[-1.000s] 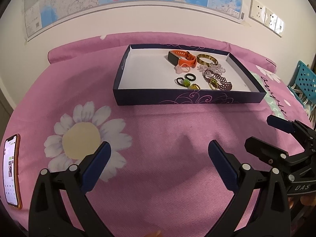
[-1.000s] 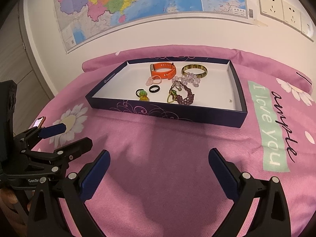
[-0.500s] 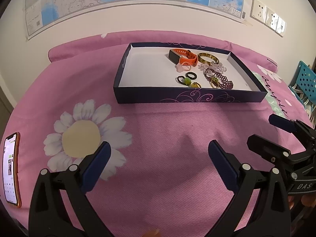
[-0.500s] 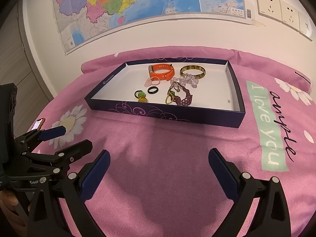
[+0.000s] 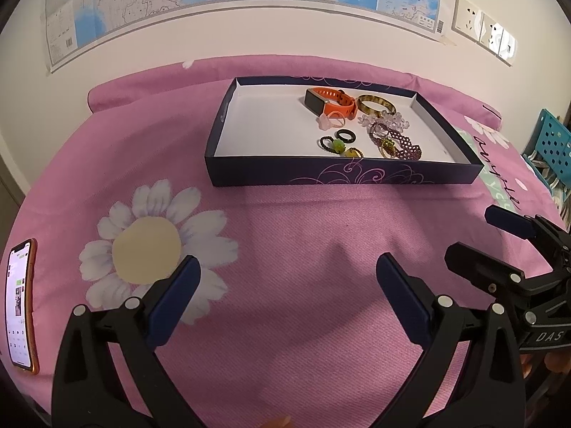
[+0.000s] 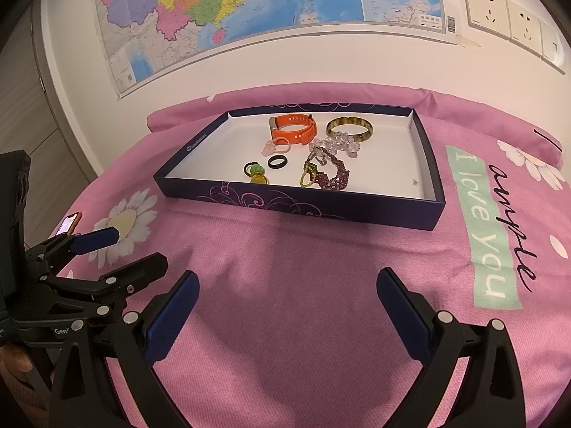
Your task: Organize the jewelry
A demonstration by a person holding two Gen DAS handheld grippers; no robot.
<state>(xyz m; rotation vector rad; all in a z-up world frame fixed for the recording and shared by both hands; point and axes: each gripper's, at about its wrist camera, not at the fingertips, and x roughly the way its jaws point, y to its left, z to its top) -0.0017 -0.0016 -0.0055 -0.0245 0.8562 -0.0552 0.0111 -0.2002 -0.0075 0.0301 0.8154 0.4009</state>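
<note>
A dark blue box tray (image 5: 342,176) (image 6: 299,205) with a white floor lies on the pink bedspread. Inside lie an orange wristband (image 5: 330,101) (image 6: 294,128), an amber bangle (image 5: 374,104) (image 6: 349,129), a black ring (image 5: 345,136) (image 6: 277,161), a pink ring (image 6: 276,147), a clear bead bracelet (image 6: 337,144), a purple beaded bracelet (image 5: 401,144) (image 6: 333,174) and green-yellow pieces (image 5: 340,148) (image 6: 256,174). My left gripper (image 5: 285,278) is open and empty, short of the tray. My right gripper (image 6: 287,289) is open and empty, also short of it.
A phone (image 5: 21,306) (image 6: 69,223) with a lit screen lies at the bed's left edge. A wall with a map (image 6: 249,3) and sockets (image 6: 499,12) stands behind the bed. A teal perforated bin (image 5: 553,142) stands at the right.
Both grippers have drifted slightly, so the tray sits a little higher and closer in view. Both stay open and empty. Nothing in the tray moved.
</note>
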